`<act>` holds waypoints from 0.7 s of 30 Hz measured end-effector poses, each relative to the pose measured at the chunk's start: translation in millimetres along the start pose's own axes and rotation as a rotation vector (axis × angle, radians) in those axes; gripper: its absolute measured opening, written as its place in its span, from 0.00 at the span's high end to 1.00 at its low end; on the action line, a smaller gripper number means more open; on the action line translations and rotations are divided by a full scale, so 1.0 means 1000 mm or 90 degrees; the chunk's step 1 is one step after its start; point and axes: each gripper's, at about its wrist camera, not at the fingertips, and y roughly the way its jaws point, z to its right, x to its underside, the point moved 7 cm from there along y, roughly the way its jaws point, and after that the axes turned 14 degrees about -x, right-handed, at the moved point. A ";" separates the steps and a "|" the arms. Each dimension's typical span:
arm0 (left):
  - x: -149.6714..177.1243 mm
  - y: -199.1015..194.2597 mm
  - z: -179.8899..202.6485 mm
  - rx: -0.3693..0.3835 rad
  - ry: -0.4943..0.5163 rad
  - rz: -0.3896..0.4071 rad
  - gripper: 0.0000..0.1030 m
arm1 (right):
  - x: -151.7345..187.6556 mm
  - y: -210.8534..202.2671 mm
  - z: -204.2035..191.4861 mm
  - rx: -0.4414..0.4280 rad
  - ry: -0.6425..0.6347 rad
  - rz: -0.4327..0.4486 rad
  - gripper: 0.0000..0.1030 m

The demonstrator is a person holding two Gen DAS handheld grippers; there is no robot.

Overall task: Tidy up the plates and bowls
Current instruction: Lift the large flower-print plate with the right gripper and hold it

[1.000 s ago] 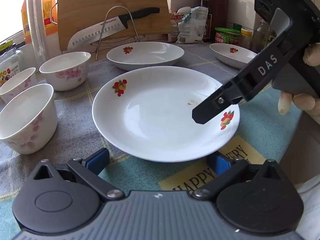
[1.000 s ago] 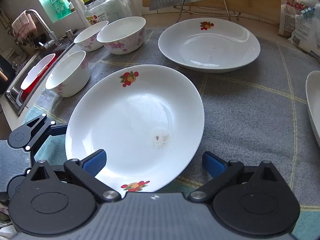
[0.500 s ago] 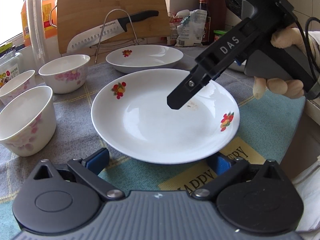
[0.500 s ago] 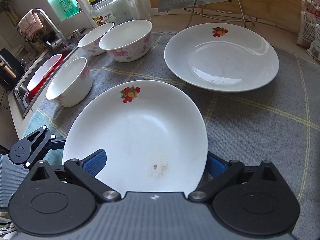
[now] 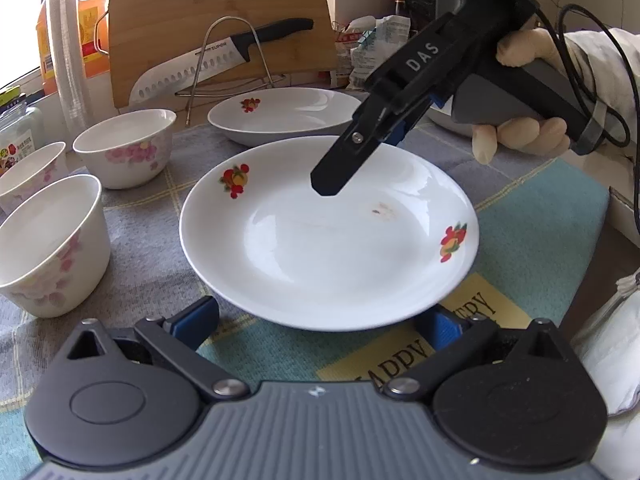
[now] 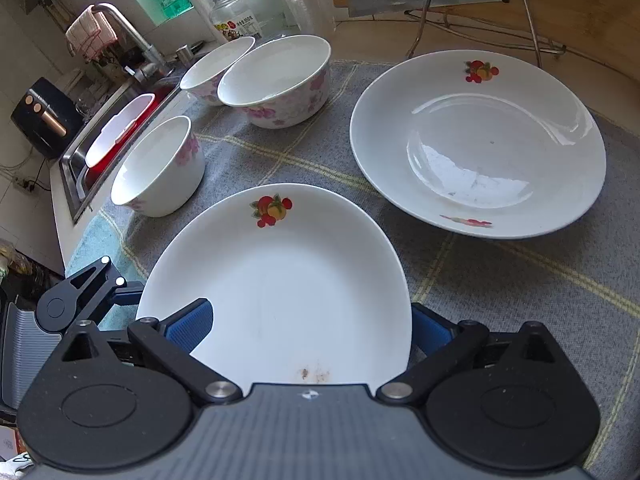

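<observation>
Fingers on the left gripper (image 5: 316, 322) are spread wide, blue pads sitting at either side of the near rim of the front plate (image 5: 328, 236) without pinching it, so nothing is actually held there. Same story for the right gripper (image 6: 308, 330): its fingers are wide apart and straddle that plate's edge from the other side, one pad over the white inside and one just off the rim, and I can't tell if either pad is touching. From the left wrist view the right gripper comes in from the upper right, held by a gloved hand (image 5: 520, 136), with one black finger tip hanging over the plate's middle. That plate is white with little red fruit decals and a small brownish smudge, and it sits on the grey checked cloth (image 6: 500, 280) covering the surface. Behind it is a second plate (image 6: 478, 140) of the same pattern, apart from the first. Off to the left are three pink-flowered bowls: the nearest bowl (image 6: 158, 166) stands alone, and the bigger bowl (image 6: 276, 80) sits right beside the far bowl (image 6: 216, 66). At the back, a knife (image 5: 216, 60) rests on a wire rack in front of a wooden cutting board (image 5: 216, 16).
</observation>
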 end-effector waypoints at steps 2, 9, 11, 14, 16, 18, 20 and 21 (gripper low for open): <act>0.000 0.000 0.000 0.003 0.006 0.001 0.00 | 0.001 0.000 -0.001 0.001 -0.008 -0.012 0.00; -0.004 0.001 0.002 0.014 0.045 0.011 0.00 | -0.002 0.001 -0.001 -0.004 0.012 -0.048 0.00; -0.004 0.002 0.001 0.021 0.052 0.011 0.00 | -0.003 0.002 -0.001 -0.008 0.021 -0.056 0.00; -0.005 0.002 0.001 0.029 0.065 0.014 0.00 | -0.005 0.004 0.000 -0.002 0.032 -0.070 0.00; -0.005 0.002 0.001 0.036 0.069 0.014 0.00 | -0.006 0.005 -0.001 0.003 0.039 -0.078 0.00; -0.005 0.003 0.001 0.043 0.067 0.013 0.00 | -0.008 0.006 0.000 0.006 0.044 -0.085 0.00; -0.005 0.003 0.001 0.048 0.069 0.013 0.00 | -0.009 0.007 -0.001 0.006 0.044 -0.090 0.00; -0.006 0.003 0.000 0.050 0.069 0.012 0.00 | -0.009 0.008 -0.001 0.006 0.045 -0.091 0.00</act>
